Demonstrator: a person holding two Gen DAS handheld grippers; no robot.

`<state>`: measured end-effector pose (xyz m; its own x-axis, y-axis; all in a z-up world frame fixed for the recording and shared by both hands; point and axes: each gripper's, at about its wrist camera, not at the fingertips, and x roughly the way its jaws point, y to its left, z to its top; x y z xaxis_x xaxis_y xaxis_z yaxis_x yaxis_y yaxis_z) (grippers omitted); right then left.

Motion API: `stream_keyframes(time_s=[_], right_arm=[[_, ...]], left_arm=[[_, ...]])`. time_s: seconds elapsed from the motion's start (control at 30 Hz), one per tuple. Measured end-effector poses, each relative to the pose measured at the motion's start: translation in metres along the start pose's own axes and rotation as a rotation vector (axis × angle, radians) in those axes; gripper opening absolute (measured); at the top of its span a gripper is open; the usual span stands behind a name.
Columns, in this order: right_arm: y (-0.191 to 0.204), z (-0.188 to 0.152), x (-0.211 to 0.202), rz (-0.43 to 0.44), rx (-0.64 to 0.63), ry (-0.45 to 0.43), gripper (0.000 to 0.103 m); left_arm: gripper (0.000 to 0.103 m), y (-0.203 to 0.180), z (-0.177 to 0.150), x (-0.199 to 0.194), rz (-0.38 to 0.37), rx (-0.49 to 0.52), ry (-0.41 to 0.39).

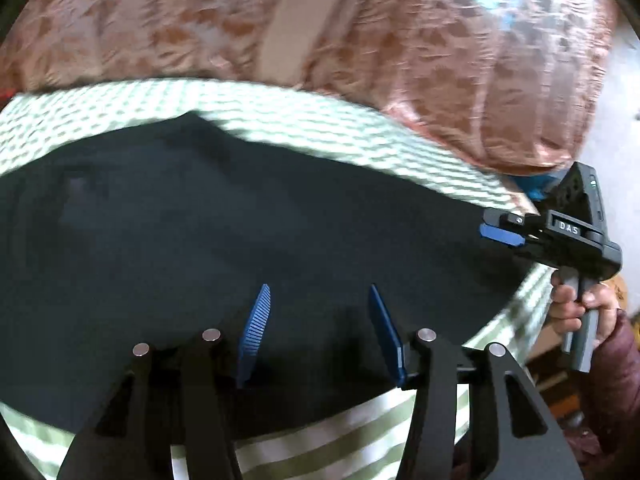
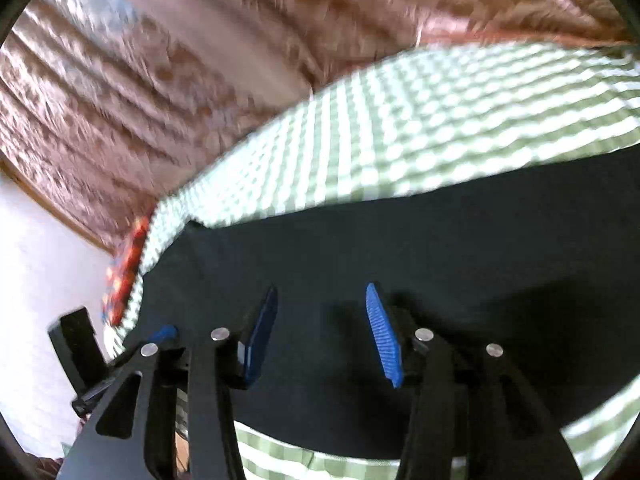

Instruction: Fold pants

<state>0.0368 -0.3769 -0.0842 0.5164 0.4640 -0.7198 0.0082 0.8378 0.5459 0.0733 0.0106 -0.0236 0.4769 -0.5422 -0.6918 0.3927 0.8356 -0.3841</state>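
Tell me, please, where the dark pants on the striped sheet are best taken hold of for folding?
Probably the near edge of the dark pants, where the cloth ends over the striped sheet. It lies flat, so only an edge offers a pinch. Come in low from the near side; the left tool is open above it.

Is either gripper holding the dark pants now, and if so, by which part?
Nothing is held. The left gripper and the right gripper are both open above the dark pants, with no cloth between their fingers.
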Motion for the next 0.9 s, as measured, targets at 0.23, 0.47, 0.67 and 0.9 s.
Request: stream_keyframes(time_s=[0.23, 0.47, 0.67, 0.9], right_arm=[[0.014, 0.001, -0.001, -0.002, -0.061, 0.000, 0.052], [0.097, 0.062, 0.064, 0.473, -0.114, 0.184, 0.069], [0.157, 0.115, 0.156, 0.547, -0.102, 0.306, 0.069], [0.172, 0.125, 0.236, 0.453, -0.158, 0.492, 0.058]], left_arm=[[0.050, 0.026, -0.004, -0.017, -0.013, -0.049, -0.064], [0.050, 0.052, 0.021, -0.032, 0.046, -0.050, -0.134], [0.050, 0.070, 0.021, -0.032, 0.085, -0.044, -0.098], [0.050, 0.087, 0.001, -0.029, 0.057, -0.075, -0.067]])
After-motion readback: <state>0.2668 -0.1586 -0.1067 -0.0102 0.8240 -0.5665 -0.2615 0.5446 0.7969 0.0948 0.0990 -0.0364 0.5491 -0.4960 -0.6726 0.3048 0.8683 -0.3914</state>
